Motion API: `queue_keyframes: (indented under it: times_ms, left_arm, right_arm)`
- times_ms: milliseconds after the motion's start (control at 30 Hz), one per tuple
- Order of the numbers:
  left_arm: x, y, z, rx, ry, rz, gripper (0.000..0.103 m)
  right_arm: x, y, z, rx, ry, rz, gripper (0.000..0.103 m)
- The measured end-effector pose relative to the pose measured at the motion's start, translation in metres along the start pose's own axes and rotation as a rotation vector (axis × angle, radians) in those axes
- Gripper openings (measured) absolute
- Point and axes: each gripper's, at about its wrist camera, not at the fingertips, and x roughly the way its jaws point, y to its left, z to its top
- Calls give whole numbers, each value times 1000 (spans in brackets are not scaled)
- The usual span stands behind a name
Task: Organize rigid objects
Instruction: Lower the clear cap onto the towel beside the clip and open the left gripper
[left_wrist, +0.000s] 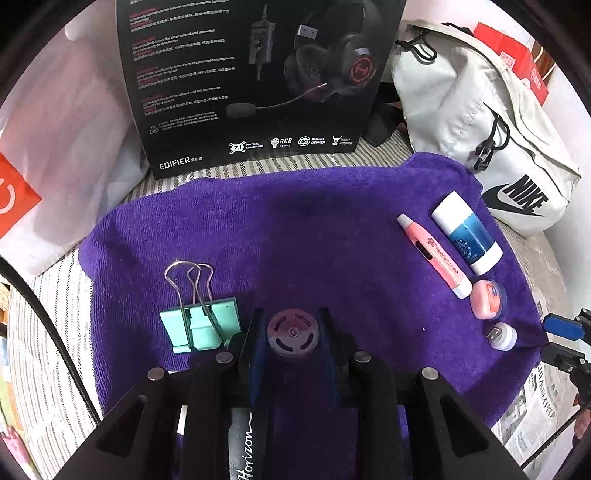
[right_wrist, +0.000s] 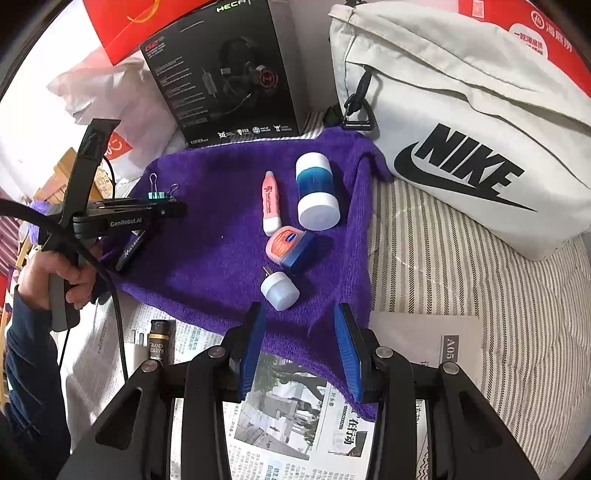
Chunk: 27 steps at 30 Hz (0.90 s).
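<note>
A purple towel (left_wrist: 295, 229) (right_wrist: 207, 258) carries the objects. My left gripper (left_wrist: 291, 326) (right_wrist: 179, 209) is shut on a dark marker (left_wrist: 293, 334) (right_wrist: 132, 246) lettered "Horizon", low over the towel's near left part. Just left of it lies a teal binder clip (left_wrist: 201, 325) (right_wrist: 160, 194). On the right of the towel lie a pink tube (left_wrist: 434, 256) (right_wrist: 270, 205), a blue and white bottle (left_wrist: 467, 232) (right_wrist: 317, 192), a pink tin (left_wrist: 487, 299) (right_wrist: 290, 247) and a small white USB plug (left_wrist: 502, 336) (right_wrist: 279, 290). My right gripper (right_wrist: 301, 332) hangs open just short of the plug, nothing between its pads.
A black headphone box (left_wrist: 251, 81) (right_wrist: 229, 74) stands behind the towel and a white Nike bag (left_wrist: 480, 122) (right_wrist: 461, 122) at the back right. Newspaper (right_wrist: 295, 424) and a dark bottle (right_wrist: 160, 339) lie on the striped cover in front. A hand (right_wrist: 70, 273) holds the left gripper.
</note>
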Motion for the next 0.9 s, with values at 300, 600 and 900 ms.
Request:
queue_keyframes:
  times_ms: [300, 600, 900]
  left_arm:
    - [-1, -11, -3, 35, 7, 44, 31]
    - [-35, -17, -18, 17, 17, 60, 33]
    - [-91, -43, -70, -15, -22, -15, 33]
  right_arm:
    - [-2, 4, -5, -13, 3, 7, 39]
    - [-28, 5, -23, 3, -16, 9, 39]
    - [-53, 5, -47, 23, -45, 7, 44]
